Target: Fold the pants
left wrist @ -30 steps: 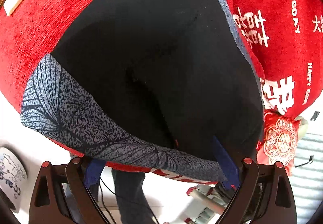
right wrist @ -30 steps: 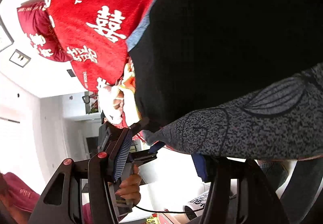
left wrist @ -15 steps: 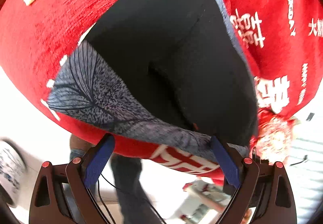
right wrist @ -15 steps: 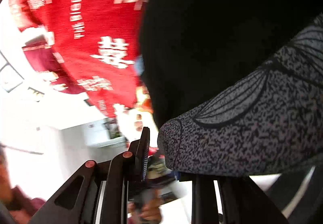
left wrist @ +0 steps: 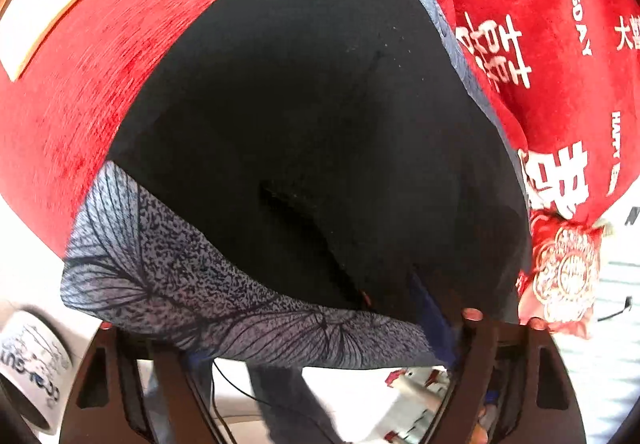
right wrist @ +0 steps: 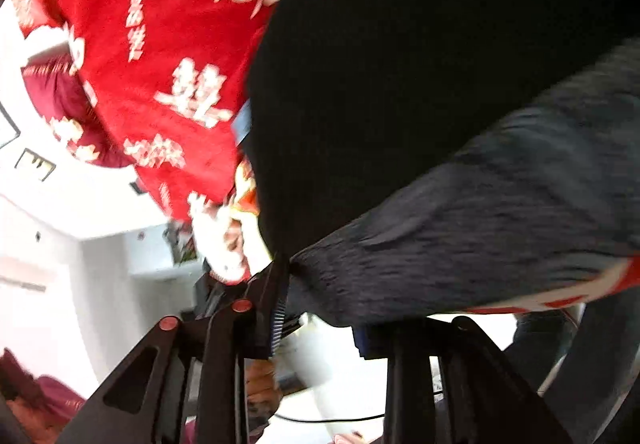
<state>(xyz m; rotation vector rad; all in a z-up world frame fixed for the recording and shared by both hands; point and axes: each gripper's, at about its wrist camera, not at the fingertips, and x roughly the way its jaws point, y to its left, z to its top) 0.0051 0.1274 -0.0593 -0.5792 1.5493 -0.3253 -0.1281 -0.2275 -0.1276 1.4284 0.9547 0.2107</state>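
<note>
Black pants (left wrist: 320, 116) with a grey leaf-patterned waistband (left wrist: 192, 284) lie on a red cloth (left wrist: 80, 92). In the left wrist view the waistband hangs over the near edge, right above my left gripper (left wrist: 312, 344). Its jaws stand wide apart and the band drapes over both finger bases. In the right wrist view the pants (right wrist: 440, 64) fill the upper right, and the blurred grey band (right wrist: 480, 244) lies over my right gripper (right wrist: 320, 316). Its jaws stand apart, with the band's corner between them.
The red cloth (right wrist: 160, 44) carries white characters and letters. A white printed mug (left wrist: 28, 364) stands at lower left. A red embroidered pouch (left wrist: 560, 272) lies at the cloth's right edge. A hand (right wrist: 260, 384) shows below the right gripper, with cables and white floor beneath.
The left gripper has moved in closer under the waistband, which now covers its fingers. The right gripper has shifted and tilted; its view is blurred with motion.
</note>
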